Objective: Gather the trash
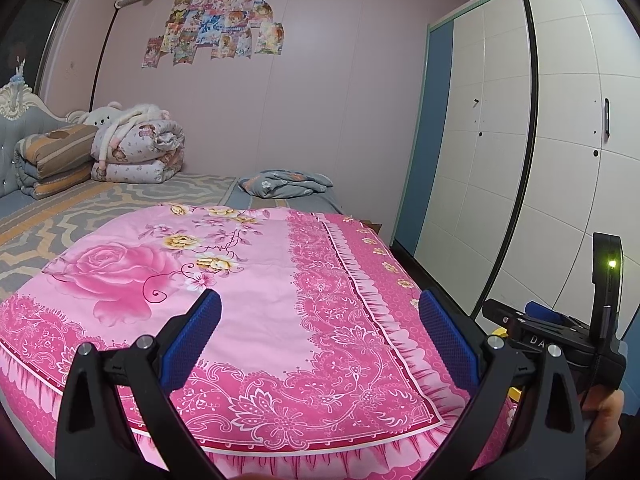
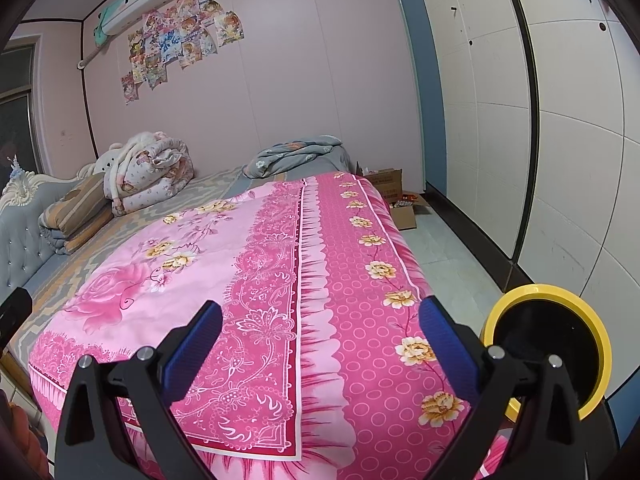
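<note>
Trash bin [image 2: 548,344] lies tipped, mouth facing the camera; both hand-held grippers [image 1: 320,336] [image 2: 322,338] gape empty.

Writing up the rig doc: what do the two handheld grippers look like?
Both match: the left gripper and right gripper have black angular plastic arms, silver pivot bolts and blue textured finger pads. From the left view, the right unit's black body shows white lettering and a lit green LED.

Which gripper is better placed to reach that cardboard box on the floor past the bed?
Probably the right gripper: open, empty, and the cardboard box shows only in its view. The left gripper hovers over the pink bedspread.
</note>
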{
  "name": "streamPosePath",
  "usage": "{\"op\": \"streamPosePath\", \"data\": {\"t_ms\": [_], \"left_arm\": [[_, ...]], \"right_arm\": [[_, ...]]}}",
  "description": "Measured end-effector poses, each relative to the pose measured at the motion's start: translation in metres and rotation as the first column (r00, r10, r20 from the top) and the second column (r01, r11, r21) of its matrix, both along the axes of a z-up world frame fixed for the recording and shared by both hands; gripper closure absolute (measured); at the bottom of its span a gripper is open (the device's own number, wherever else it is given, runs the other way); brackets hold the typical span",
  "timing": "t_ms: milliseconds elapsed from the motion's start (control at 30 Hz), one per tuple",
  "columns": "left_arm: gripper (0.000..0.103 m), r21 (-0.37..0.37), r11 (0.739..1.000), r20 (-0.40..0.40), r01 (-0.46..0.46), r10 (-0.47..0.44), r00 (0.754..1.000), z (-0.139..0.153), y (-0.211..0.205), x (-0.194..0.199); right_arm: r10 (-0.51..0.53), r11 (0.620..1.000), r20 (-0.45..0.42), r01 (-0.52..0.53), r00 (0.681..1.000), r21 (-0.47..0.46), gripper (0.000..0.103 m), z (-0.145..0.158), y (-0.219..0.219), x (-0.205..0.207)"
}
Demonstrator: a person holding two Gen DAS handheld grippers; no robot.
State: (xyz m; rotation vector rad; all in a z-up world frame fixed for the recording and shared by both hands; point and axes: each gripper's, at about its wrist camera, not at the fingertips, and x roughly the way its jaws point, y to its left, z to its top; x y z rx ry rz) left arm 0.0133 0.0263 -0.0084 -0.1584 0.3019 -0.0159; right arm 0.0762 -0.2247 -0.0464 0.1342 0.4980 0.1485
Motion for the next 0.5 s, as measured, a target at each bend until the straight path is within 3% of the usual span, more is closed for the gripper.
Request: {"op": "streamPosePath", "data": {"t_ms": [500], "left_arm": [[0.008,-0.001,1.000,-0.005,0.003,-0.003,1.000,-0.0011,-0.0006,0.0021]], "right_arm": [[-0.004,1.000,-0.015,0.004,1.000,0.005,0.008,-0.0064,0.0011,0.0010]]}}
